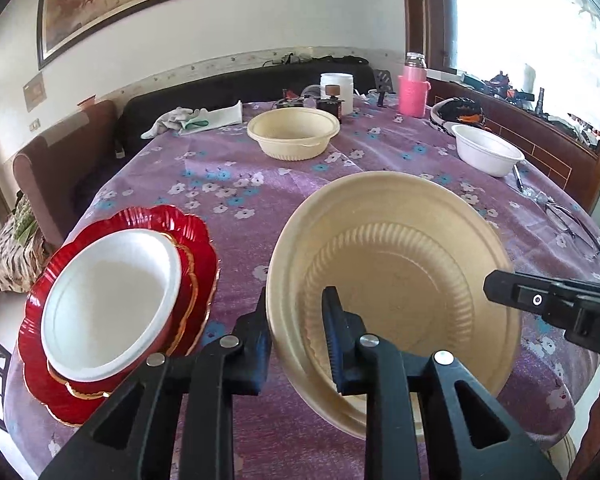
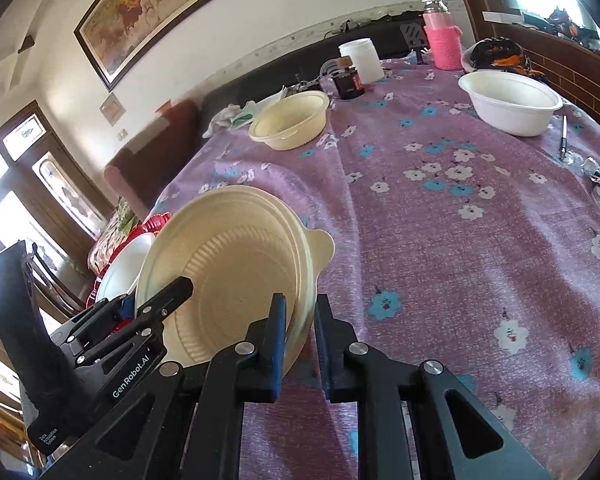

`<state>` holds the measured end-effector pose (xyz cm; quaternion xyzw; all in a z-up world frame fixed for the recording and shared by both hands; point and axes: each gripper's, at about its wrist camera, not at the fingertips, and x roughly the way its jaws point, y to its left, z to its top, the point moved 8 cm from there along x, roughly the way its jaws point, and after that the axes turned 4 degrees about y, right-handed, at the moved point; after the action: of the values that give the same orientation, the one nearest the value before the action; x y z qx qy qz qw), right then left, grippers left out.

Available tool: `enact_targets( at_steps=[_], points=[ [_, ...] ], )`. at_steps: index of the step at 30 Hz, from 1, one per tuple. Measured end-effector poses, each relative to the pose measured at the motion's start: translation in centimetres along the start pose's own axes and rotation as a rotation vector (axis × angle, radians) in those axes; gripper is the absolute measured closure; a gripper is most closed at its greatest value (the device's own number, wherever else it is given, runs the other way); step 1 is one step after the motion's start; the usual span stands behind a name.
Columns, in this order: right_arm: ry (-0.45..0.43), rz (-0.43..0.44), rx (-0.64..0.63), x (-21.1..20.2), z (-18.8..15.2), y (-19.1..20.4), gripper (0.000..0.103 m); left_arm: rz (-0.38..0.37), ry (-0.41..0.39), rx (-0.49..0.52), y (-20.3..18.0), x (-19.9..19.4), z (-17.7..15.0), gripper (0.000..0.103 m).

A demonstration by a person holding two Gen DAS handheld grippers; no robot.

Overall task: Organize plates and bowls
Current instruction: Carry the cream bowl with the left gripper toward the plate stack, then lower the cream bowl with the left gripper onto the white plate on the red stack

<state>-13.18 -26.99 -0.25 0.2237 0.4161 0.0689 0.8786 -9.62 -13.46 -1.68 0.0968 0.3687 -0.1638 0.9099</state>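
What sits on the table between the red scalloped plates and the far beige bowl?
Nothing: in the left wrist view only bare purple flowered tablecloth lies between the red scalloped plates and the far beige bowl.

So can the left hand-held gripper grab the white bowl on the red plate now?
Probably not yet: the left hand-held gripper is shut on the beige plate, though the white bowl sits close, uncovered.

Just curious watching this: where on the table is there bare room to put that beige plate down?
Bare cloth lies mid-table, between the beige bowl, white bowl and red plates. The far edge by the pink bottle is crowded.
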Motion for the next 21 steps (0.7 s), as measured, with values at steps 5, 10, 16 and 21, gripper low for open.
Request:
enact_targets(
  at_steps=[5, 10, 16, 21],
  points=[
    [0.015, 0.005, -0.008, 0.6, -0.2, 0.7, 0.087, 0.021, -0.003, -0.012, 0.8, -0.2, -0.4, 0.080],
    [0.021, 0.012, -0.023, 0.8, 0.1, 1.6, 0.087, 0.036, -0.014, -0.030, 1.6, -0.7, -0.3, 0.080],
    [0.023, 0.021, -0.051, 1.0, 0.8, 3.2, 0.087, 0.071, -0.030, -0.051, 3.2, -1.5, 0.0, 0.080],
    [0.037, 0.056, -0.078, 1.7, 2.1, 5.5, 0.087, 0.089, -0.046, -0.102, 5.5, -2.2, 0.5, 0.080]
  ],
)
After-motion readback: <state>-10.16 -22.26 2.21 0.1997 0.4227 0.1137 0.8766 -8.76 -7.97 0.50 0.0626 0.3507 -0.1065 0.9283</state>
